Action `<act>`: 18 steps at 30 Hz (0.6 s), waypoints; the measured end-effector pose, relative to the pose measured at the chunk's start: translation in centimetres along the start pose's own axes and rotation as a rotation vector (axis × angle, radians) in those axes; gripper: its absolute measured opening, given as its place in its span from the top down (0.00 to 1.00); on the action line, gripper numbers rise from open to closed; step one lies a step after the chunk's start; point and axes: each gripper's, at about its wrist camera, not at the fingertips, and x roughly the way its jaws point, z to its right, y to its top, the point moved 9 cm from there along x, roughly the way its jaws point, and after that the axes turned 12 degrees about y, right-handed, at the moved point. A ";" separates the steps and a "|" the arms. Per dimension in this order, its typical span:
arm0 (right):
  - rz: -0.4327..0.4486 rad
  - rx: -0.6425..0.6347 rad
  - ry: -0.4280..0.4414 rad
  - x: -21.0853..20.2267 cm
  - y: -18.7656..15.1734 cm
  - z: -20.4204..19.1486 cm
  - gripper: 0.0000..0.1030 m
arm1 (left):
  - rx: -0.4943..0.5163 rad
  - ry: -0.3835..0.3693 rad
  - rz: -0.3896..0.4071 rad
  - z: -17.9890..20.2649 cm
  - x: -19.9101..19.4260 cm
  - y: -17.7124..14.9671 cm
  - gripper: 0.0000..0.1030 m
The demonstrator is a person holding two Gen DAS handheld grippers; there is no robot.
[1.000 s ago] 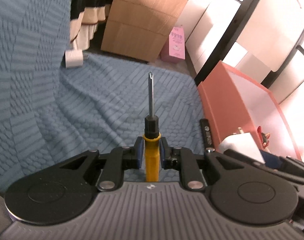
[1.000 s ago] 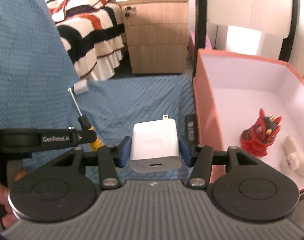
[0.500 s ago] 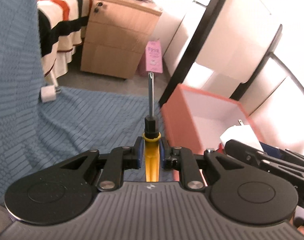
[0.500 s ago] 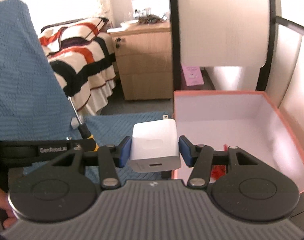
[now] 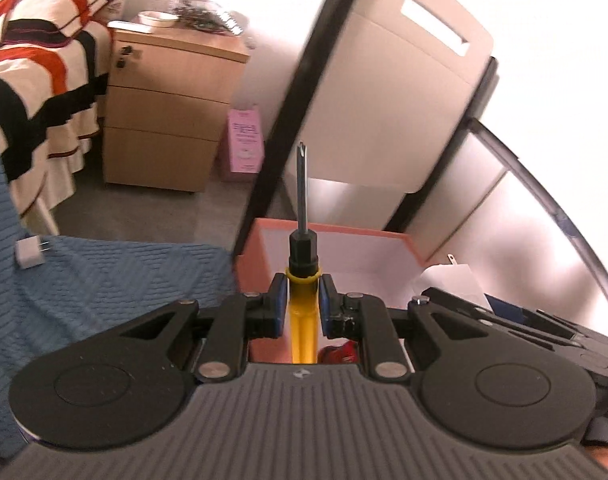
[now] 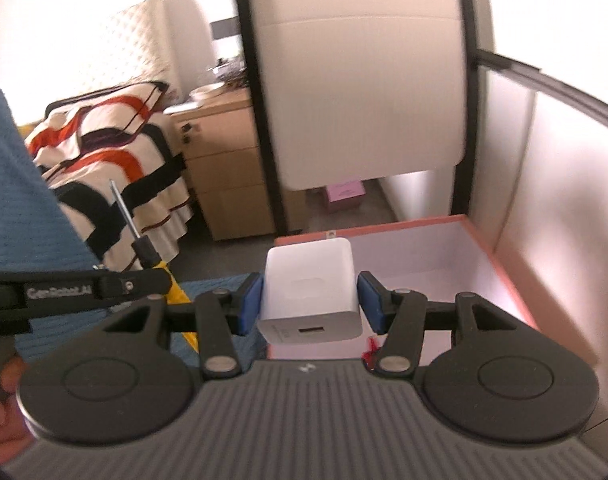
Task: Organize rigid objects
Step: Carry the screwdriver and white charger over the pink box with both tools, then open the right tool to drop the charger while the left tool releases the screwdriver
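My left gripper (image 5: pixel 300 300) is clamped on the screwdriver (image 5: pixel 302 312), angled downward. My right gripper (image 6: pixel 311 307) sits beside it, pads pressed on the charger (image 6: pixel 309 300). A hand (image 6: pixel 0 408) shows at the left edge

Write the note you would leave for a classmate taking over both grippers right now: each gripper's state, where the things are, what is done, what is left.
Left gripper: shut on the yellow screwdriver, shaft pointing forward, over the near edge of the pink box.
Right gripper: shut on the white charger, also over the box's near edge.
Done: a red figurine already lies in the box.
Left: release both items into the box, then fetch the small white plug lying on the blue cloth.
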 end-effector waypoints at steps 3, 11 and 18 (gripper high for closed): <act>0.012 0.017 -0.034 -0.6 0.0 2.3 0.47 | 0.032 -0.010 -0.013 2.4 1.1 -0.1 0.81; -0.046 0.089 -0.114 -0.1 -3.1 9.2 0.47 | 0.056 -0.021 -0.135 7.2 6.4 -3.5 0.81; -0.110 0.135 -0.141 2.3 -6.8 12.8 0.58 | 0.088 -0.002 -0.224 9.3 10.3 -7.3 0.81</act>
